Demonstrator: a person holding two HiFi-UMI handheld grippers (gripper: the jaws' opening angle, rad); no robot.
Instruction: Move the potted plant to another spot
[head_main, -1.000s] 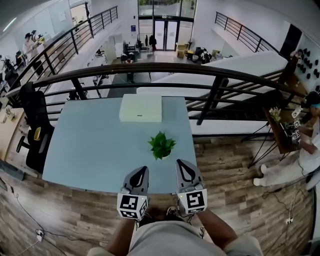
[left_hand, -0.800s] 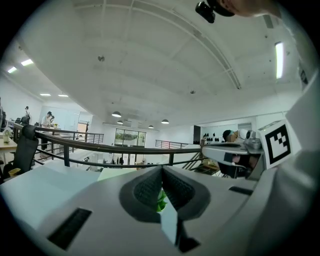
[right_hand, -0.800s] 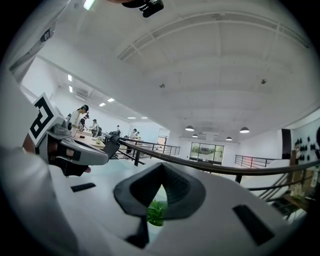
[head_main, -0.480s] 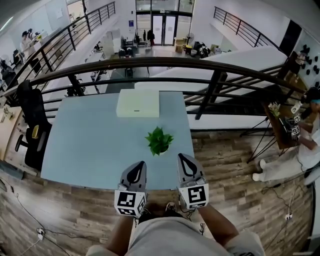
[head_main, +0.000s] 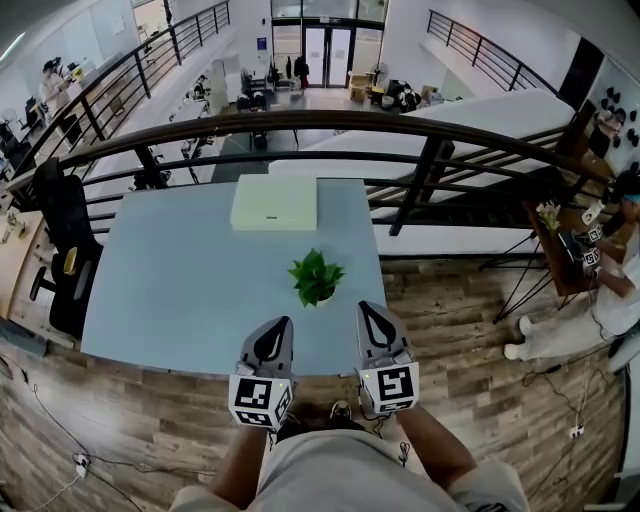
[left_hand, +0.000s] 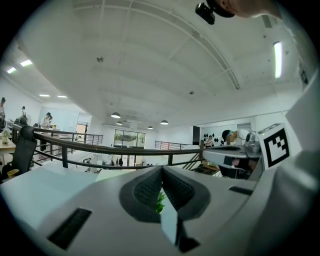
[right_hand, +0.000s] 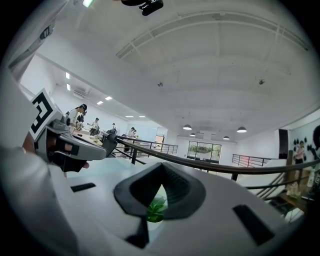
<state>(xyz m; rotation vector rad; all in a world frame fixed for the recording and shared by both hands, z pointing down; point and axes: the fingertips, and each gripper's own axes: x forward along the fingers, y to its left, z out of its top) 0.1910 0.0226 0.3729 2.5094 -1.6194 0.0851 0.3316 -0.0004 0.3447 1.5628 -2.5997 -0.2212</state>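
On the pale blue table (head_main: 170, 290), toward its near right part, the potted plant (head_main: 316, 278) is standing upright, apart from both tools. I am holding the left gripper (head_main: 281, 324) and the right gripper (head_main: 368, 308) side by side over the near table edge. Both are pointing roughly level at the plant, which is sitting just beyond their tips and between them. Both pairs of jaws are pressed together with nothing in them. Each gripper view is showing the leaves only through the small gap under the closed pads.

As I am judging it, this fits two stages equally. The plant may be waiting at its old spot to be taken, or it may be resting at the new one with the grippers drawn off. The pictures are not settling which, so I am naming no move.

Behind the plant a white box (head_main: 274, 203) is lying flat near the far edge, apart from the plant. A dark railing (head_main: 300, 125) is running beyond the table, and a black chair (head_main: 65, 230) is standing at its left side. A person (head_main: 620, 290) is sitting well off to the right. Nothing is standing between the tips and the plant.
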